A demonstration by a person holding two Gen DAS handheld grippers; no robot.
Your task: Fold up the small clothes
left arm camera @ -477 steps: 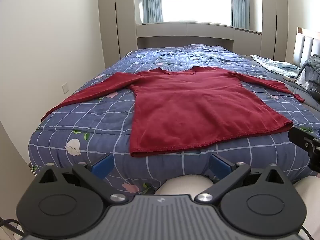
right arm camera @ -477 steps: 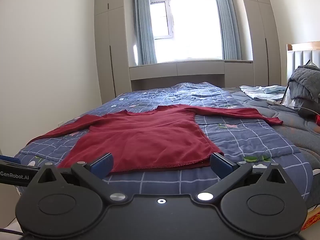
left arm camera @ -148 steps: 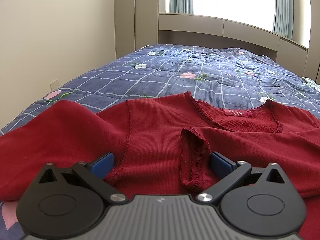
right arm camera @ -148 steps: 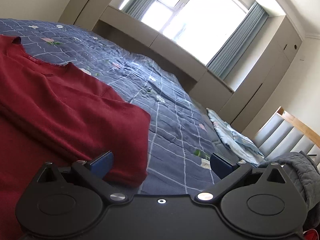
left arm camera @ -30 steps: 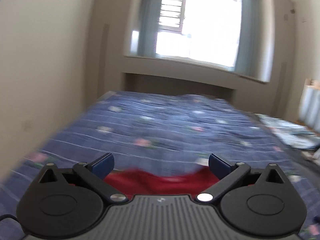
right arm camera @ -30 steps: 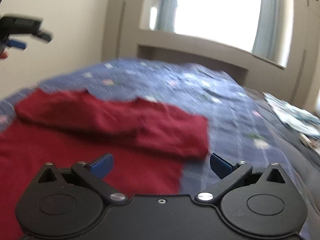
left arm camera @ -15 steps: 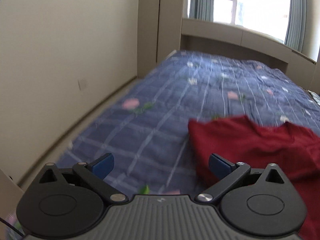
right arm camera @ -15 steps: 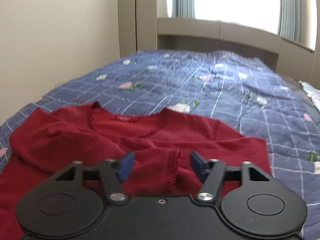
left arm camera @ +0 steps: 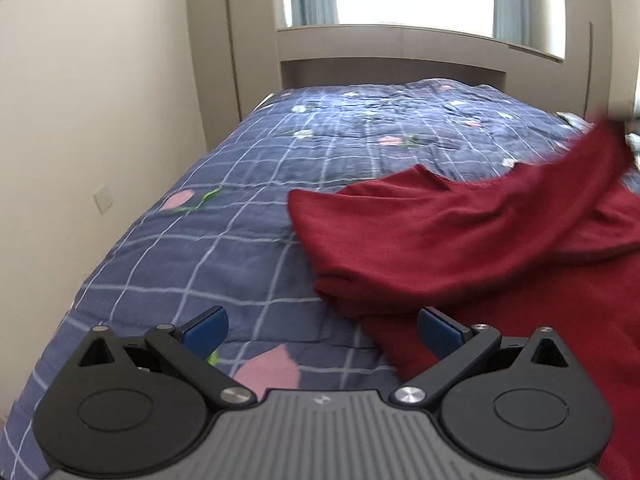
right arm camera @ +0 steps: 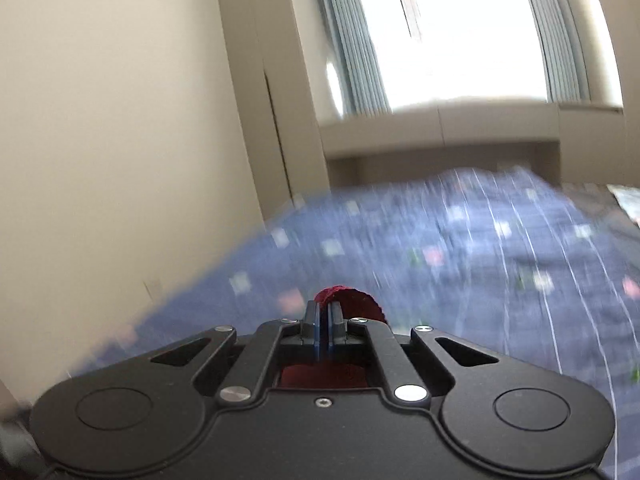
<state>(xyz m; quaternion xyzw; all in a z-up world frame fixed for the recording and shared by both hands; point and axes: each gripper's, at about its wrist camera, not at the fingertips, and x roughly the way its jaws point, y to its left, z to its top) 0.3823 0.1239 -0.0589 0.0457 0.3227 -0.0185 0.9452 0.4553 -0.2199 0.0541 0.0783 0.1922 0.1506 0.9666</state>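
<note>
Pressed together on a fold of the red top, the right claw is seen with the cloth pinched between its pads, while the left claw is held spread and empty above the quilt. Most of the top is draped on the bed, one part drawn up toward the right edge of the left view. Because only a thin edge is gripped, the cloth could slip free or the layers beneath be dragged askew.

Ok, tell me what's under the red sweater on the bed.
The red sweater lies on the blue checked quilt, which shows all around it. Whatever is beneath the fabric itself is covered. One sleeve is lifted, pinched in the right gripper.
</note>
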